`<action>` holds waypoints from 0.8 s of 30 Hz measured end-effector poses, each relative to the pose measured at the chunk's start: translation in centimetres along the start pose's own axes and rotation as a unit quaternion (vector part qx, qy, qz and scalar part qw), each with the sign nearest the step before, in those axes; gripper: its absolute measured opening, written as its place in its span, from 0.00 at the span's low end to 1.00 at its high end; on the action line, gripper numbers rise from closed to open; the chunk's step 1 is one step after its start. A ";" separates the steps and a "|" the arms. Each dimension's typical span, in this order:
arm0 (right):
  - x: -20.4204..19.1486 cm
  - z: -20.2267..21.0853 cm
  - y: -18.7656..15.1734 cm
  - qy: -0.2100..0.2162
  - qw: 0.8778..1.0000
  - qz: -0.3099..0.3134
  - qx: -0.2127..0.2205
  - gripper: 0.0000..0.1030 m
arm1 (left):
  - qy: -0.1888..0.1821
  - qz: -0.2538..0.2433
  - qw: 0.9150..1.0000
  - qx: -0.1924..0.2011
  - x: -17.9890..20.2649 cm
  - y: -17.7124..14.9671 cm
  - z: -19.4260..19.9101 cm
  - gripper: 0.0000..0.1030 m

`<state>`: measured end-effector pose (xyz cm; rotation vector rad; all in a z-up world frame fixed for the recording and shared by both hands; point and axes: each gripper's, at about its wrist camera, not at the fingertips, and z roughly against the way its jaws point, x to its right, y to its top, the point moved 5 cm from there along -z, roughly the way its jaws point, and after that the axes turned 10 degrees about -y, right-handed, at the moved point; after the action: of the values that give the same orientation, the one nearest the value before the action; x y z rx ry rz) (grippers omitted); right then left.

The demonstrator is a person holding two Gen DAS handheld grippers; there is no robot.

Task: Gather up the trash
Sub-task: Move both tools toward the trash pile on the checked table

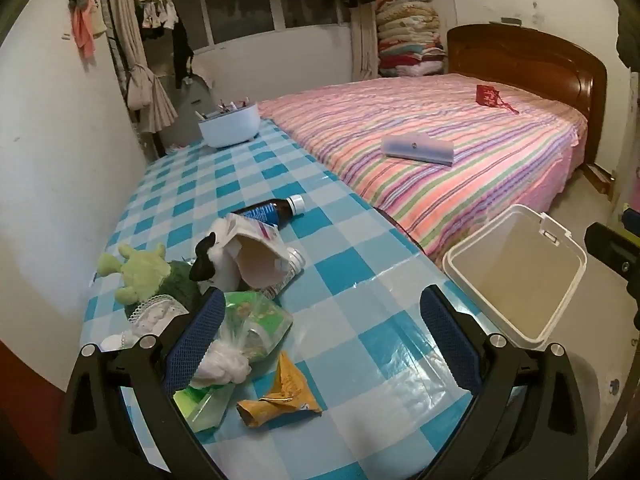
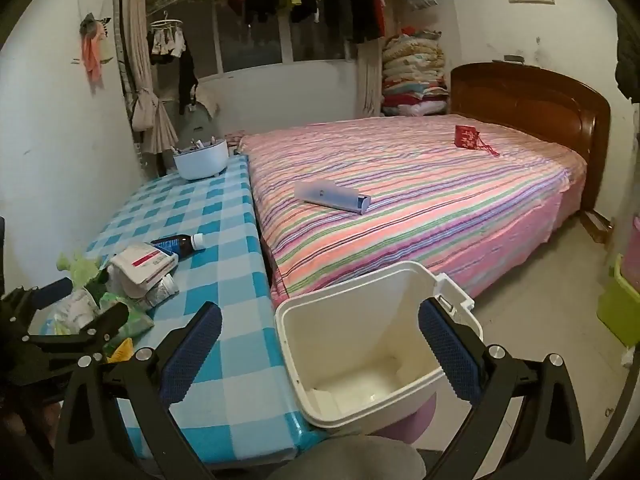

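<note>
Left wrist view: the left gripper [image 1: 320,332] hangs over a table [image 1: 352,280] in a blue checked cloth, its jaws spread wide and grasping nothing. Its left pad [image 1: 196,336] stands just beside a clear bag [image 1: 256,320] with green print; whether they touch is hard to tell. A knotted white wad [image 1: 224,364] and a crumpled yellow wrapper [image 1: 280,396] lie near the frame's lower edge, the green packet [image 1: 200,400] partly hidden by the gripper body. Further back are a torn carton [image 1: 260,256], a dark bottle [image 1: 276,208] on its side, and a second bottle [image 1: 294,264] mostly covered by the carton. A green plush [image 1: 136,272] lies at the table's left edge. The white bin [image 1: 516,276] stands open off the table's right side, beside the bed [image 1: 440,152]. Right wrist view: the right gripper [image 2: 320,344] is also released, jaws wide, poised above the bin [image 2: 320,320], which looks empty; its base is cut off by a purple object [image 2: 416,424] that cannot be identified. The left gripper [image 2: 76,304] shows at the left edge, blocking much of the trash pile; only the carton [image 2: 140,268], bottle [image 2: 180,244] and a corner of the wrapper [image 2: 122,350] are clear.
</note>
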<state>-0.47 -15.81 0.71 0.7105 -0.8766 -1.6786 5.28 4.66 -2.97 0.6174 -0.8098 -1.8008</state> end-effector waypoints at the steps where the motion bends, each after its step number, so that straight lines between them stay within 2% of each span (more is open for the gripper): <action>1: -0.1 0.3 -0.1 -0.003 1.000 0.001 0.001 0.93 | -0.005 0.001 1.000 -0.001 -0.1 -0.1 0.0 0.94; 8: 0.2 0.3 -0.8 -0.011 1.000 0.000 -0.009 0.93 | -0.021 0.015 1.000 -0.007 0.2 -0.9 -0.5 0.94; 9: 0.5 0.4 -1.0 -0.014 1.000 0.005 0.000 0.93 | -0.023 0.017 1.000 -0.007 0.3 -0.9 -0.3 0.94; 13: 1.0 0.1 -1.0 -0.008 1.000 0.013 0.003 0.93 | -0.004 0.024 1.000 0.000 0.4 -1.4 0.5 0.94; 24: 0.7 -1.3 -1.7 0.052 0.998 0.030 0.001 0.93 | 0.061 0.062 0.996 -0.006 -0.8 -3.2 3.2 0.94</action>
<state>-0.52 -16.43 -1.43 0.7601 -0.8187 -1.5729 1.30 6.97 -3.34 0.6485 -0.7372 -1.6381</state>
